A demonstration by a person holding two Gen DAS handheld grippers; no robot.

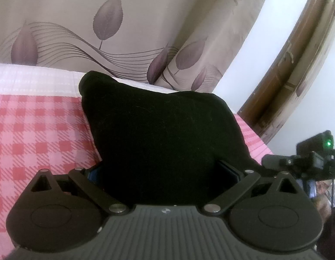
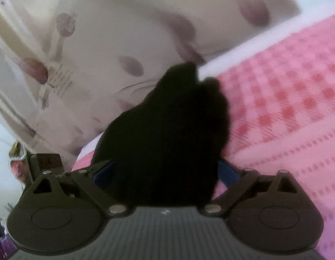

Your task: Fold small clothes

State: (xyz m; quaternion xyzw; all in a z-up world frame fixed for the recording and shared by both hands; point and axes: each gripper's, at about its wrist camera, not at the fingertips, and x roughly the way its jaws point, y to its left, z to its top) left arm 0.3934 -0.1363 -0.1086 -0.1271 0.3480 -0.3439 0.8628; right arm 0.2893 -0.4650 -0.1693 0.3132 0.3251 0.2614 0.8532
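A black garment (image 1: 163, 130) fills the middle of the left wrist view and hangs over my left gripper (image 1: 163, 173), hiding the fingertips. It sits between the jaws, which seem shut on it. In the right wrist view the same black garment (image 2: 167, 134) drapes over my right gripper (image 2: 165, 171) and hides its fingertips too. That gripper also seems shut on the cloth. The right view is blurred. Both grippers hold the garment above the pink checked bed cover (image 1: 37, 134).
The pink and red checked bed cover (image 2: 286, 108) has a white edge (image 1: 37, 75). A beige curtain with purple leaves (image 1: 106, 21) hangs behind the bed. A wooden door frame (image 1: 286, 65) stands at the right. The other gripper's body (image 1: 314, 162) shows at the right.
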